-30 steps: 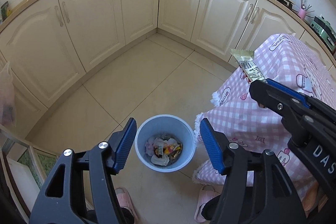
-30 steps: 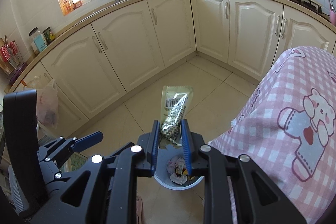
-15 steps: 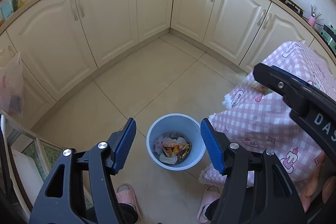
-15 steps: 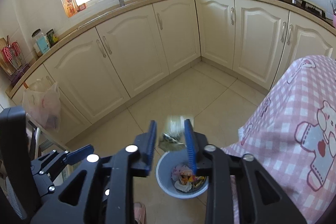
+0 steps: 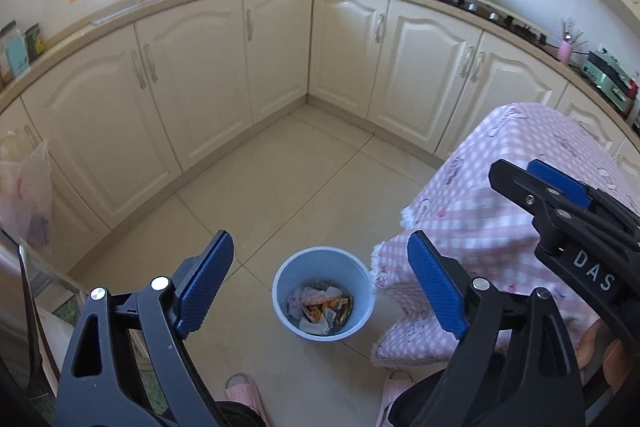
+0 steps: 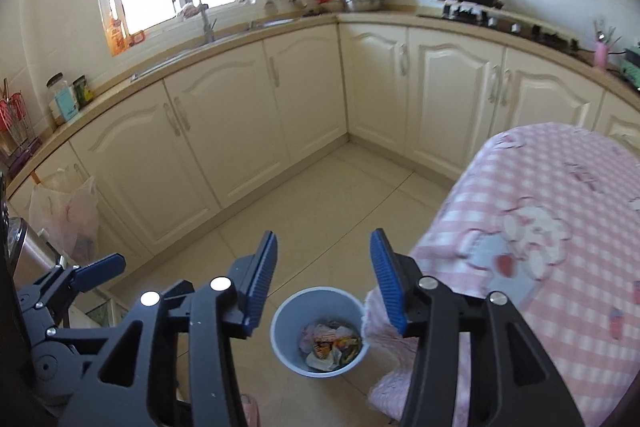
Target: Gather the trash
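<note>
A light blue trash bin (image 5: 323, 293) (image 6: 319, 331) stands on the tiled floor beside the table, with a heap of crumpled wrappers (image 5: 320, 309) (image 6: 330, 341) in it. My left gripper (image 5: 320, 287) hangs high above the bin, its jaws opening wide with nothing between them. My right gripper (image 6: 323, 277) is above the bin too, jaws opening and empty; it also shows at the right edge of the left wrist view (image 5: 560, 195). No wrapper is in either gripper.
A table under a pink checked cloth (image 5: 500, 187) (image 6: 540, 227) stands right of the bin. Cream cabinets (image 5: 200, 79) wrap the back and left. A plastic bag (image 6: 66, 215) hangs at the left. Pink slippers (image 5: 240, 393) lie on the floor near me.
The right gripper let go of the striped wrapper, which dropped out of view toward the bin, and its jaws widened. The left jaws spread wider. Both grippers rose away from the bin.
</note>
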